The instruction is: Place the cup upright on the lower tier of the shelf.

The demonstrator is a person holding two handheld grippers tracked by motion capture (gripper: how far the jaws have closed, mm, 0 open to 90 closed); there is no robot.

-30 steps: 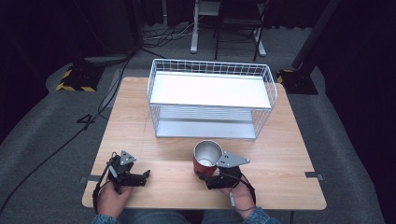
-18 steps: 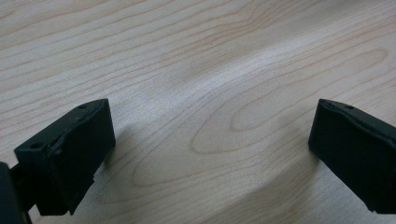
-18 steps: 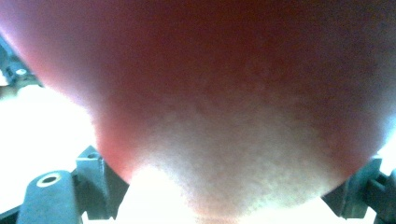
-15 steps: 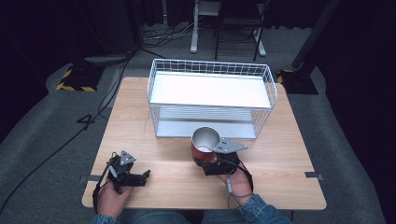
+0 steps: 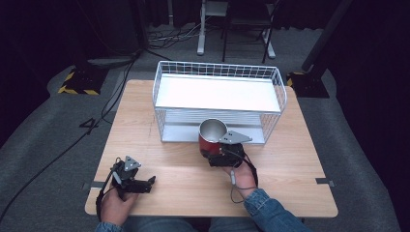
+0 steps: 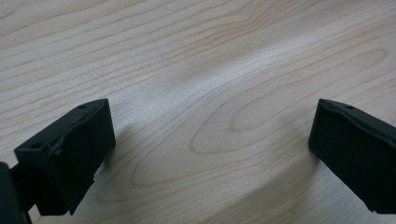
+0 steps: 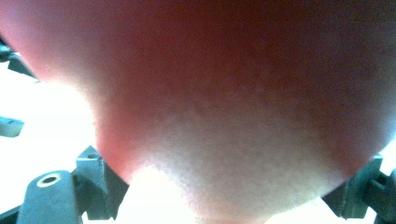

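A red mug [image 5: 212, 137] with a shiny steel inside hangs just in front of the white wire basket [image 5: 218, 65], close to its lower front wires. My right gripper [image 5: 211, 149] is shut on the mug from the near side, and a hand holds the gripper from below. In the right gripper view the mug's red wall [image 7: 210, 93] sits blurred right against the camera, between the jaws of the right gripper [image 7: 224, 189]. My left gripper [image 5: 149, 182] rests near the table's front left corner. Its jaws stand wide open over bare wood, as the left gripper [image 6: 205, 154] shows close up.
The wire basket has a white upper shelf [image 5: 217, 94] and a lower tier [image 5: 183, 130], and it stands across the back half of the wooden table [image 5: 295, 159]. Cables and chair legs lie on the dark floor beyond the table.
My right gripper has carried the mug up and away from the table's front, toward the basket's front face. The left gripper has stayed where it was.
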